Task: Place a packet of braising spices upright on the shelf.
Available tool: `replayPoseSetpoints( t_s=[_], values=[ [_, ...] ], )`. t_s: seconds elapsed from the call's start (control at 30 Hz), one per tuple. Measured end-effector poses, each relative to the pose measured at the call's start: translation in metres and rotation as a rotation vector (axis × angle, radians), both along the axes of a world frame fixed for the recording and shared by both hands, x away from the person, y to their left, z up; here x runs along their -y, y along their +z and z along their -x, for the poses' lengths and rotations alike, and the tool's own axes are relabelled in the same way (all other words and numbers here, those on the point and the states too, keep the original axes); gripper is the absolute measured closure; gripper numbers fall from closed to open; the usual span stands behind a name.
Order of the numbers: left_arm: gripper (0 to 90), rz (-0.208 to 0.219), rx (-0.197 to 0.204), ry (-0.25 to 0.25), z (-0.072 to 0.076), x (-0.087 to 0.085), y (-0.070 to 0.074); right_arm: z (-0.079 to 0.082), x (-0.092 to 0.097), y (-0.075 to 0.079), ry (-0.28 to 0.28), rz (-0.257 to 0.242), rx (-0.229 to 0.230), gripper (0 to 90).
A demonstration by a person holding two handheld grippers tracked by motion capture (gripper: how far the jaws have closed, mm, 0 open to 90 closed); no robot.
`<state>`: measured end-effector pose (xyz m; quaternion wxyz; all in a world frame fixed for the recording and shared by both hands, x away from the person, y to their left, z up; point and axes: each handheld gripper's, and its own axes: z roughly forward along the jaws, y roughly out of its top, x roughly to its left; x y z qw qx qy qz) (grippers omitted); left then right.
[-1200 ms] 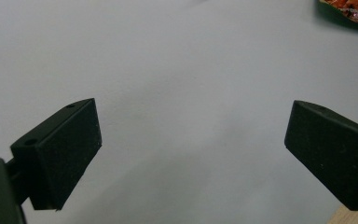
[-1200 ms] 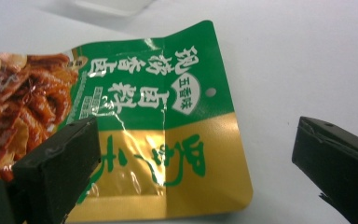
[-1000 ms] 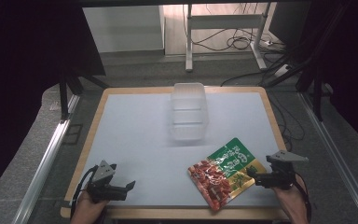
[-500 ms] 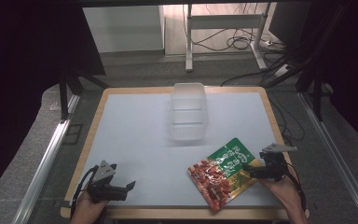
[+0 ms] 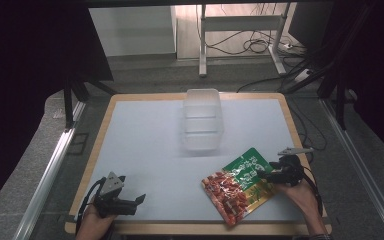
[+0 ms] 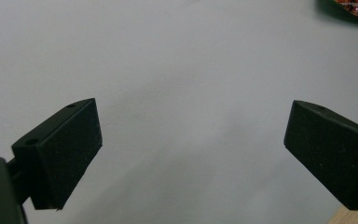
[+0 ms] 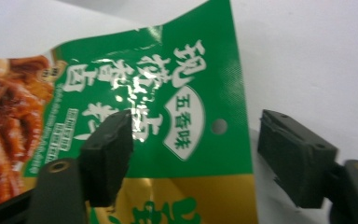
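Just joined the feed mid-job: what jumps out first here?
The glossy green and red snack packet lies at the white table's near right, with the right gripper open astride its green end. A clear plastic box sits mid-table farther back, and the left gripper hangs open near left.

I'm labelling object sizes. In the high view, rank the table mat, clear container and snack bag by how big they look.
1. Table mat, by far.
2 and 3. Clear container and snack bag look alike; I won't rank them.
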<state>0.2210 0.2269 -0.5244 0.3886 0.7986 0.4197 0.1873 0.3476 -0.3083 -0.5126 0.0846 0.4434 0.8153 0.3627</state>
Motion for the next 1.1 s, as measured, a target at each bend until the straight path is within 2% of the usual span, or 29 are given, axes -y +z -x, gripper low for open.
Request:
replayPoseSetpoints(
  t_s=[0.13, 0.27, 0.37, 0.4, 0.43, 0.53, 0.63, 0.7, 0.9, 1.1],
  values=[
    [4.0, 0.000, 0.000, 0.000, 0.000, 0.000, 0.000, 0.000, -0.003, 0.004, 0.027, -0.044, -0.008, 34.7],
    [4.1, -0.002, 0.000, -0.001, 0.000, 0.000, 0.000, 0.004, -0.013, 0.009, 0.057, -0.008, 0.024, 41.6],
    [4.1, -0.003, -0.001, -0.001, 0.000, 0.000, 0.000, 0.006, -0.019, 0.009, 0.075, 0.048, 0.042, 48.8],
    [4.1, -0.003, -0.001, -0.001, 0.000, 0.000, 0.000, 0.006, -0.019, 0.009, 0.075, 0.048, 0.042, 48.8],
    [4.1, -0.002, -0.001, -0.001, 0.000, 0.000, 0.000, 0.007, -0.023, 0.010, 0.083, 0.079, 0.054, 57.2],
    [4.2, -0.004, -0.001, -0.001, 0.000, 0.000, 0.000, 0.007, -0.025, 0.011, 0.092, 0.095, 0.054, 65.7],
    [4.2, -0.004, -0.001, -0.002, 0.000, 0.000, 0.000, 0.009, -0.029, 0.013, 0.100, 0.136, 0.078, 84.6],
    [4.2, -0.004, -0.001, -0.002, 0.000, 0.000, 0.000, 0.010, -0.031, 0.014, 0.103, 0.155, 0.086, 88.9],
    [4.2, -0.001, -0.001, 0.000, 0.000, 0.000, 0.000, 0.014, -0.038, 0.018, 0.100, 0.191, 0.109, 89.1],
    [4.2, 0.000, -0.001, 0.001, 0.000, 0.000, 0.000, 0.016, -0.041, 0.025, 0.092, 0.185, 0.117, 89.1]
  ],
)
